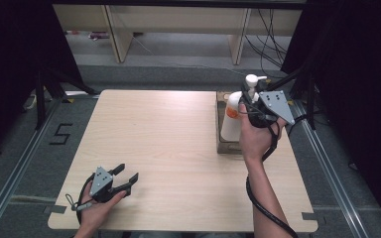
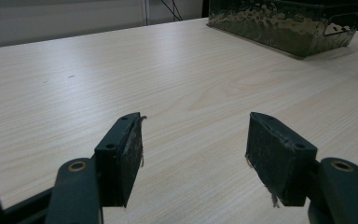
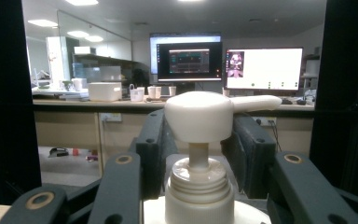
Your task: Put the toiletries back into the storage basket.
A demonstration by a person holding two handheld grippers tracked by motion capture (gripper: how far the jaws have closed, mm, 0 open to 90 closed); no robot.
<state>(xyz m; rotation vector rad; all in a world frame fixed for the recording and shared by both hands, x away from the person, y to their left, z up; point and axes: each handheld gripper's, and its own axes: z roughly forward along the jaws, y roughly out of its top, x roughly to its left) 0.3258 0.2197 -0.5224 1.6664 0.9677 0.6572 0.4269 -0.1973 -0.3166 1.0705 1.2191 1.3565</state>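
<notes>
The right gripper is raised over the far right part of the counter, held in the person's right hand. Its fingers close on the neck of a white pump bottle, one finger on each side, just below the pump head. In the right gripper view the nozzle of the pump head points to the right, and the threaded collar sits low between the two fingers. Whether the pads actually press on the neck cannot be told from these views, though the bottle appears to hang lifted in this grasp. The bottle carries an orange label and stands upright.

The bottle is positioned above a dark, shallow tray that rests on the counter near its right edge. In the left gripper view the tray shows a mottled dark wall with a cut-out handle slot at its end.

The left gripper lies low at the near left part of the counter, held in the left hand, well apart from the tray. Its fingers stand wide, with bare counter between them. The pads show frayed edges.

Beyond the counter, two lit monitors stand on a desk.
</notes>
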